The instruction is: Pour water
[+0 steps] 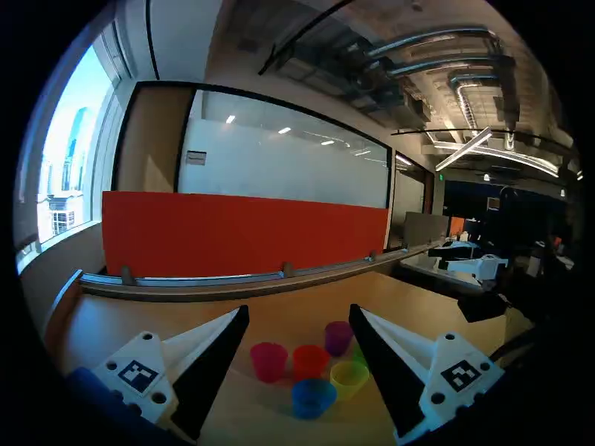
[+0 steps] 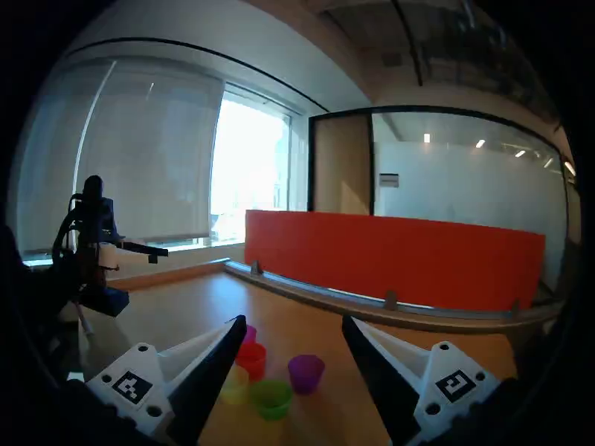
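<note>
**Both Grippers Poised Over Cluster of Cups**

The left gripper hangs with its jaws wide and nothing between them, aimed down at a knot of small plastic cups on a wooden table. The right gripper is likewise spread and empty above the same group. In the left gripper view the blue cup sits nearest, with the yellow cup just beside it, the pink cup and red cup behind, and the purple cup farthest. The right gripper view adds a green cup. Whether any cup holds water cannot be told. An orange partition runs along the table's far edge.

The step in hand looks like choosing and gripping a cup. It would go best on an outer one, fingers straddling its wall without nudging neighbours, the squeeze gentle and the cup kept upright until it is over the receiving cup.
</note>
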